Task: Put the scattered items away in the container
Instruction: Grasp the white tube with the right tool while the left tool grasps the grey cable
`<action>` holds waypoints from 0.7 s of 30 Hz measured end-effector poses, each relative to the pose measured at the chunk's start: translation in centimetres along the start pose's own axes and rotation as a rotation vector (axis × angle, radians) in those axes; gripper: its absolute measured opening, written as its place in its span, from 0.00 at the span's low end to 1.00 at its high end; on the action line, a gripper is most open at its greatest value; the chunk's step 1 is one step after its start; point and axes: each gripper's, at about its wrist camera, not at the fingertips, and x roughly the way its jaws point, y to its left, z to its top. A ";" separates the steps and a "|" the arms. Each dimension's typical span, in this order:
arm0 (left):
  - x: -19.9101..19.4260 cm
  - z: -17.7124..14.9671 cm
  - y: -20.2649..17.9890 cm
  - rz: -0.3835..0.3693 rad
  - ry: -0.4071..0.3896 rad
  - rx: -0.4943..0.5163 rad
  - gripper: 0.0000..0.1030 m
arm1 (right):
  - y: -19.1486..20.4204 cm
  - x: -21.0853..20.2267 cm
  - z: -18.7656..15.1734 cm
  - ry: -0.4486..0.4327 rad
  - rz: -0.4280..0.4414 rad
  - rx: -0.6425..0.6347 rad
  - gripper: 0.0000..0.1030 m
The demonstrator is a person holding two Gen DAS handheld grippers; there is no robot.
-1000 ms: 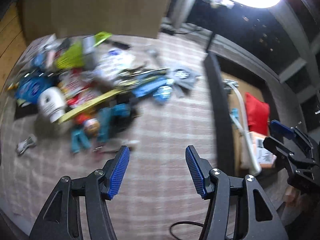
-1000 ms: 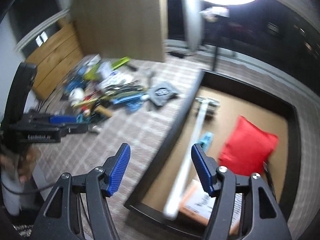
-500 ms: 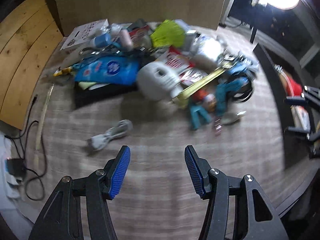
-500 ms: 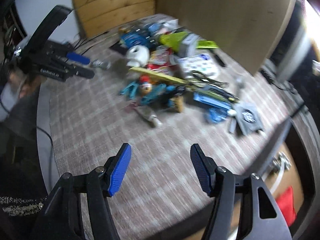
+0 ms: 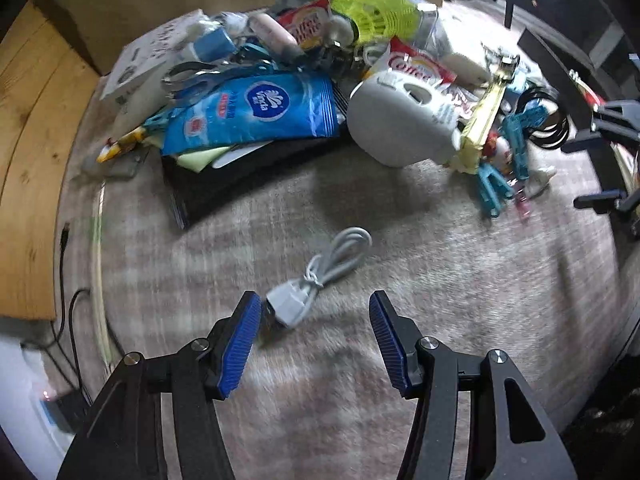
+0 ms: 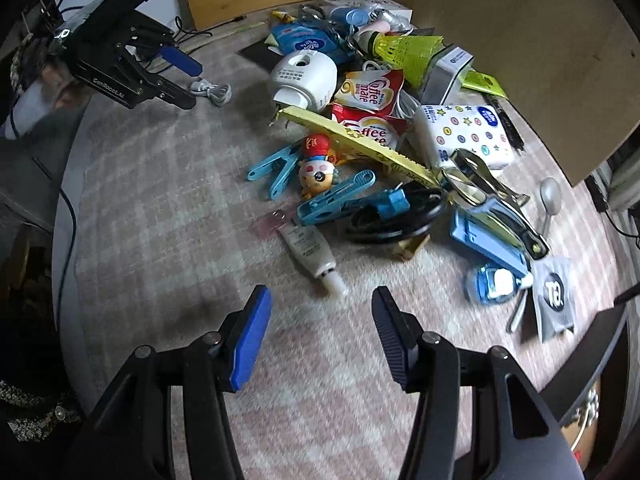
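Observation:
A heap of scattered items lies on the checked cloth. A coiled grey cable [image 5: 320, 276] lies apart from the heap, just ahead of my open left gripper [image 5: 314, 328], its plug end beside the left finger. It also shows in the right wrist view [image 6: 212, 90], under the left gripper [image 6: 182, 80]. My open, empty right gripper [image 6: 320, 326] hovers just short of a white tube [image 6: 310, 252]. The dark container's rim [image 6: 600, 356] shows at lower right.
The heap holds a white dispenser [image 5: 400, 120], a blue tissue pack [image 5: 256, 112], Coffee mate sachets [image 6: 370, 92], blue clothes pegs [image 6: 336, 200], a doll [image 6: 316, 164], a yellow ruler [image 6: 360, 144] and a black book [image 5: 240, 176]. A wooden board [image 5: 28, 120] and cables lie left.
Both grippers swung from the container side toward the heap. The left has closed in on the grey cable; the right has come down toward the white tube. Both stayed open.

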 end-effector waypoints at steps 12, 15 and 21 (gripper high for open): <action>1.3 1.4 -0.6 -0.044 0.003 0.073 0.35 | -0.3 2.4 1.7 0.031 0.044 -0.021 0.42; 1.2 1.3 -1.0 -0.056 0.001 0.074 0.25 | -0.3 2.6 2.1 0.029 0.050 -0.026 0.37; 1.0 0.7 -1.7 -0.052 0.004 0.058 0.15 | -0.2 2.3 2.1 0.058 0.062 -0.022 0.20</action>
